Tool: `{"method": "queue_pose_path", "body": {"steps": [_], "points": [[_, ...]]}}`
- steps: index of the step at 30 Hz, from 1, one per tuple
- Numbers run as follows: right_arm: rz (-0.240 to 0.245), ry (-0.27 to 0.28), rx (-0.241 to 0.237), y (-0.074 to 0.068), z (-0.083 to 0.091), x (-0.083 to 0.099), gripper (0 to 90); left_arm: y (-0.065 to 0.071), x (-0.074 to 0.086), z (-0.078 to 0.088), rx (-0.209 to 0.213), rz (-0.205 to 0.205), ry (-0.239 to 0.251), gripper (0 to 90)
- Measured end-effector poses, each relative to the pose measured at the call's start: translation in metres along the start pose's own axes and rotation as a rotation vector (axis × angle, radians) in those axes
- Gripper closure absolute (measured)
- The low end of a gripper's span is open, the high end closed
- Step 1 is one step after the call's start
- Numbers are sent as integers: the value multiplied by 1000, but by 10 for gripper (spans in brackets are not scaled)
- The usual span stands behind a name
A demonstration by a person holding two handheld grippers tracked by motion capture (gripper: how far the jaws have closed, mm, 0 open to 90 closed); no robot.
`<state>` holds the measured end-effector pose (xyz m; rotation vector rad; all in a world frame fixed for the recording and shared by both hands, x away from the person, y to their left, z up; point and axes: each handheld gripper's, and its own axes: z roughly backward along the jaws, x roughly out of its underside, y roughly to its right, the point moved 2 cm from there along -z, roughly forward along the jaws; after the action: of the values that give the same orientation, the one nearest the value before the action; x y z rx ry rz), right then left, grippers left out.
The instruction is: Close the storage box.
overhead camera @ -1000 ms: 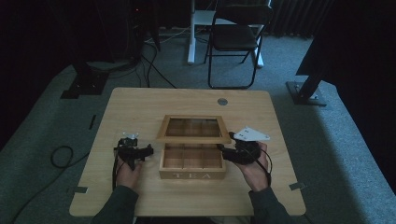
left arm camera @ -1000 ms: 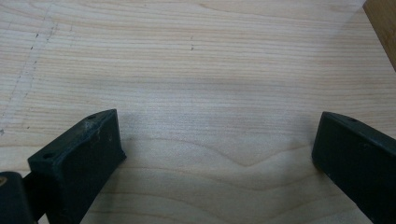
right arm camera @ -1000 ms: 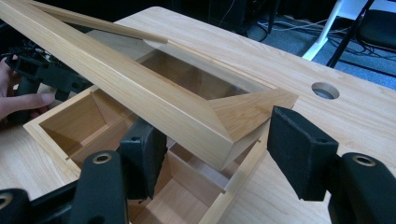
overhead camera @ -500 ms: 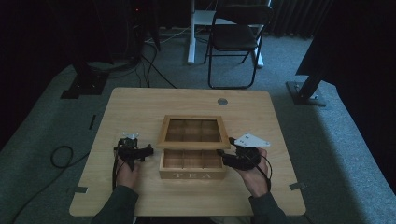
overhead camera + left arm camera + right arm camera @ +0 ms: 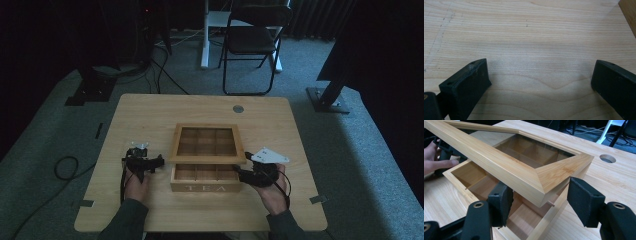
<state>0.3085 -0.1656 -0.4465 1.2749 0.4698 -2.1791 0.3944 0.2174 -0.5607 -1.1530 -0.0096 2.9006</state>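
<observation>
The tea box (image 5: 205, 179) sits at the middle of the wooden table (image 5: 310, 150), towards the person's edge, with the word TEA lettered on its front wall. It is made of light, honey-coloured wood, and thin wooden dividers split its inside into square compartments. Its lid (image 5: 206, 143) is a broad mitred wooden frame around a clear pane, through which the dividers show. The lid is partly raised and tilted, its front edge hanging above the box's open front row of compartments.

The right gripper (image 5: 243, 173) is at the box's right front corner. In the right gripper view its jaws stand about half apart, one on each side of the lid's near corner (image 5: 554, 176); the left jaw reaches inside the box below the lid and the right jaw is outside the frame. Whether the pads press on the wood I cannot tell.

The left gripper (image 5: 150, 164) rests on the table just left of the box, its jaws spread wide over bare tabletop (image 5: 529, 50) with nothing between them.

Against the frame one second ago, the right gripper has shifted slightly lower and closer to the box's corner, while the lid, the box and the left gripper lie much as before.
</observation>
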Motion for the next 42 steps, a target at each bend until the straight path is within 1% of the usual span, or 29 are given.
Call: {"method": "queue_pose_path", "body": {"steps": [9,14,34,42], "points": [[-3,-11,-13,-2,-1,11,375,0,0,0,0,0,0,16],[-2,-10,-16,-2,-2,14,376,0,0,0,0,0,0,16],[-7,-37,-27,-4,-5,27,376,0,0,0,0,0,0,16],[-7,-40,-29,-4,-3,30,375,0,0,0,0,0,0,16]]}}
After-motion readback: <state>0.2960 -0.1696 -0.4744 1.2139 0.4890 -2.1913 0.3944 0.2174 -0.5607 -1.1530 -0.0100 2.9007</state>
